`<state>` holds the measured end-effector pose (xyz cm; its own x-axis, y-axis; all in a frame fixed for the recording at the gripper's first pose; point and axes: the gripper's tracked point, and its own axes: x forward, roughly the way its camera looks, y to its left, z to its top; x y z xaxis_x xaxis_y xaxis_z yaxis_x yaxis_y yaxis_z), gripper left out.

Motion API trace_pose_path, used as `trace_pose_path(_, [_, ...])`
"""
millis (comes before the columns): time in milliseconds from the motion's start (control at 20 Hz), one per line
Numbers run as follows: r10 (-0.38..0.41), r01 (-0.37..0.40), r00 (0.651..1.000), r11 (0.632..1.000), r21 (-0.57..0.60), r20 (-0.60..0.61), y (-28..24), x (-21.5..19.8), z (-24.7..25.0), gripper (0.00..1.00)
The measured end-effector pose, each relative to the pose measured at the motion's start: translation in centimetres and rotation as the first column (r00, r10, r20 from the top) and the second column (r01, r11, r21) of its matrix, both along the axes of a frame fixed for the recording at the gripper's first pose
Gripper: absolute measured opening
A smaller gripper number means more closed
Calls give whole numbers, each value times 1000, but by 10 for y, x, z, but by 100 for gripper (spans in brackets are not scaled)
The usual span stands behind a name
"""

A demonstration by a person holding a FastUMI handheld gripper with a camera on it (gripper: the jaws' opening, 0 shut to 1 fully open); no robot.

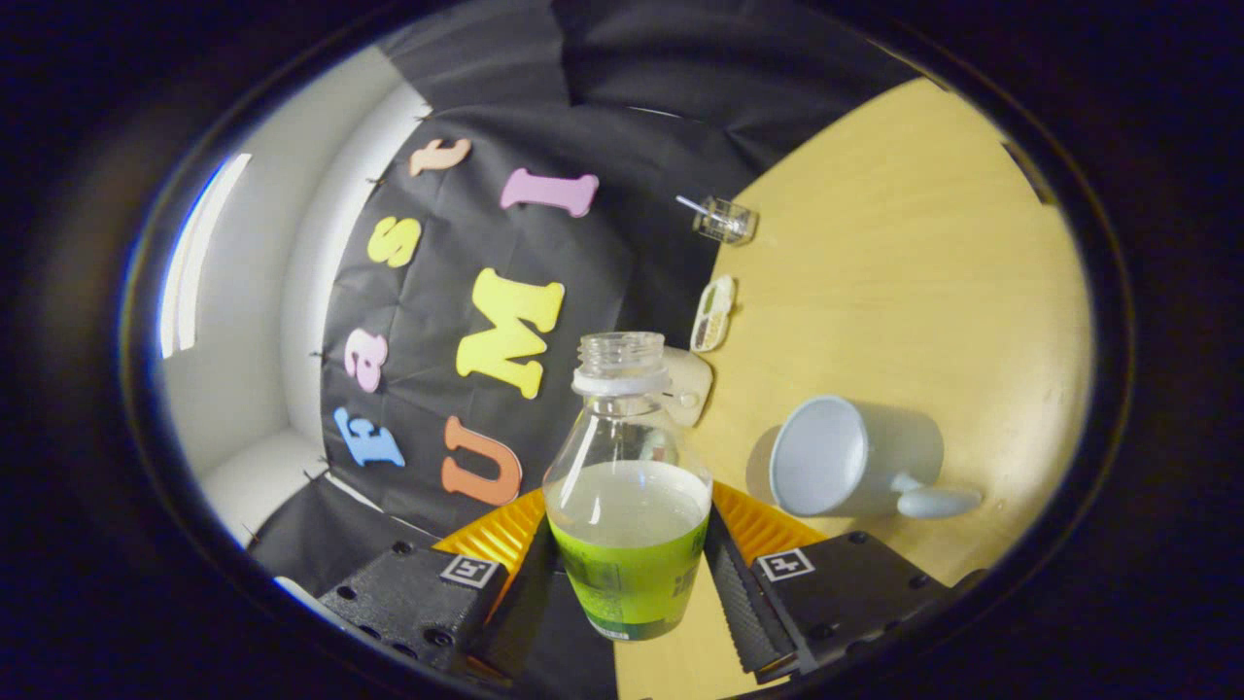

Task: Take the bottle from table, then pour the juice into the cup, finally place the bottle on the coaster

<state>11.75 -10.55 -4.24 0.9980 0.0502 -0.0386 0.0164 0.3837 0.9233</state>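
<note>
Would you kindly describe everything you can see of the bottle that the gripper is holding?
The bottle is clear plastic with a rounded shoulder, a threaded neck with a white ring, and no cap. A green label wraps its lower body, and pale liquid fills it to about the label's top. It sits between the fingers of the gripper, which press on both its sides. Seen along the fingers it stands straight, while the table appears rotated, so the bottle seems tipped toward the mug.
</note>
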Motion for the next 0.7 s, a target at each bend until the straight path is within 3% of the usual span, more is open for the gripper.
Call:
trace_pose_path(100, [-33,34,999,984,-178,6,-7,-5,9,82])
trace_pose_path(250, [-72,82,997,924,-374,40,-14,-19,26,82])
trace_pose_path(500, [-109,145,989,810,-568,96,-10,-36,47,82])
trace_pose_path(700, [-126,193,981,688,-699,147,-3,-37,60,83])
